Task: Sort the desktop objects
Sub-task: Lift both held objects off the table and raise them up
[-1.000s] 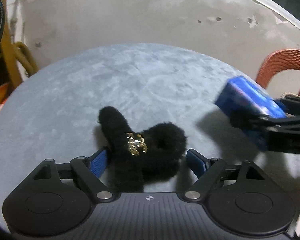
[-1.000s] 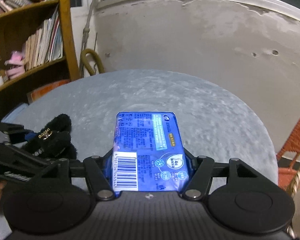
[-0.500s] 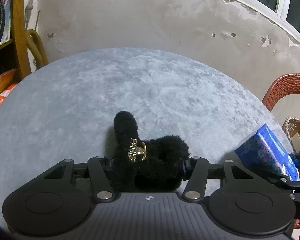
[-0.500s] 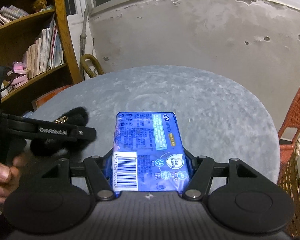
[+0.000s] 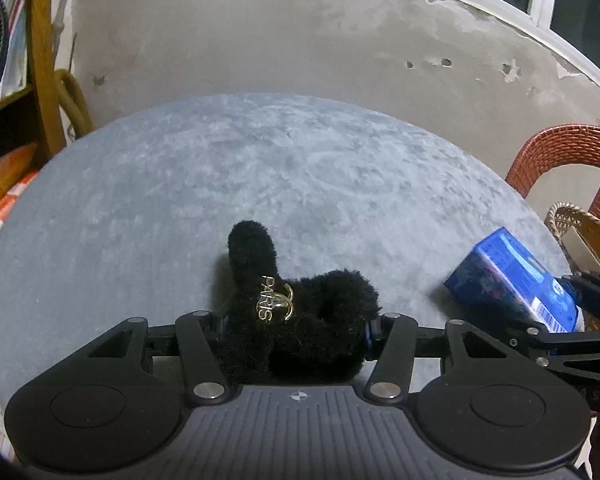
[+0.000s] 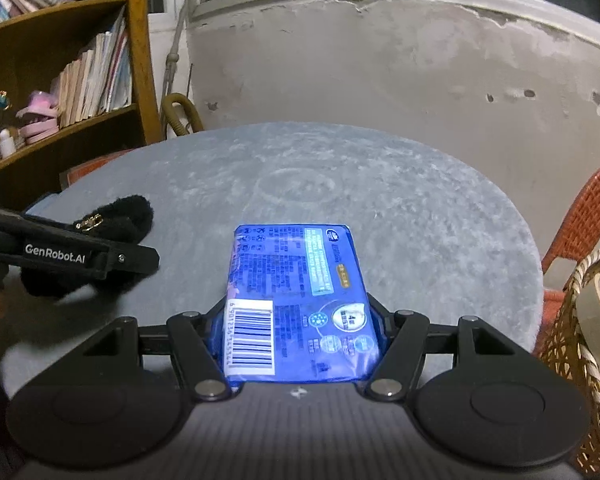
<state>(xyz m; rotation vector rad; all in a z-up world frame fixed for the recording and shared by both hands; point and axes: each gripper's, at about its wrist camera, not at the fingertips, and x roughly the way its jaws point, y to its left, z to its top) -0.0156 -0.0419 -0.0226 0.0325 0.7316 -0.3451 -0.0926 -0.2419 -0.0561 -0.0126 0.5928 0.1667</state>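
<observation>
A black fuzzy hair tie with a gold PARIS charm sits squeezed between the fingers of my left gripper, lifted a little off the round grey table. My right gripper is shut on a blue tissue pack with a barcode label, held above the table near its right side. In the left wrist view the tissue pack shows at the right edge. From the right wrist view the left gripper and the hair tie appear at the left.
A woven basket holding a roll of tape stands at the right, beside a red wicker chair. A wooden bookshelf with books stands at the left. A plastered wall runs behind the table.
My left gripper closed on the hair tie and lifted it back from the table. The right gripper with the tissue pack drifted right and down toward the basket side.
</observation>
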